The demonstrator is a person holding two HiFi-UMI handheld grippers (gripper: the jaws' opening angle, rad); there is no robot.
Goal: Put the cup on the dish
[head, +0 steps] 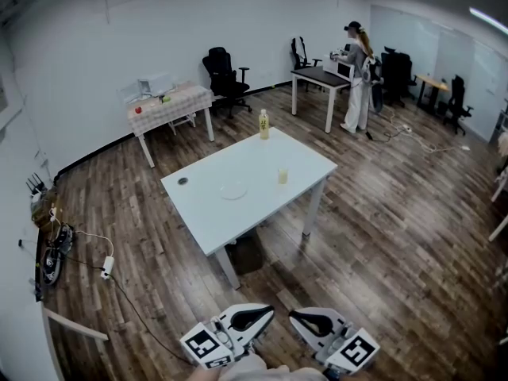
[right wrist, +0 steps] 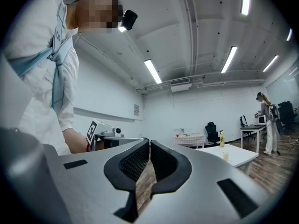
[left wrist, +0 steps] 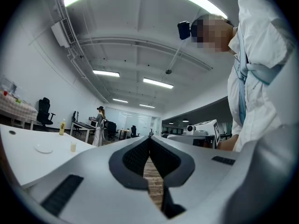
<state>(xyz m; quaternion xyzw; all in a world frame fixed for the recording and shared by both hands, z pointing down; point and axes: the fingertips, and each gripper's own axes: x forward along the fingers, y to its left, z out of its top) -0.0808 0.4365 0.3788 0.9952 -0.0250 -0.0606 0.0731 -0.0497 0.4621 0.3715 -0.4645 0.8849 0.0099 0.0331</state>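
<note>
Standing well back from the white counter (head: 208,217), we hold the left gripper (head: 255,317) and right gripper (head: 308,322) low, both pressed together on nothing. The task is not yet begun: the cup (head: 282,176) stands near the dish (head: 233,190), apart. Next we must approach and spread one gripper. The dish is faint, possibly clear glass; its rim barely shows.
</note>
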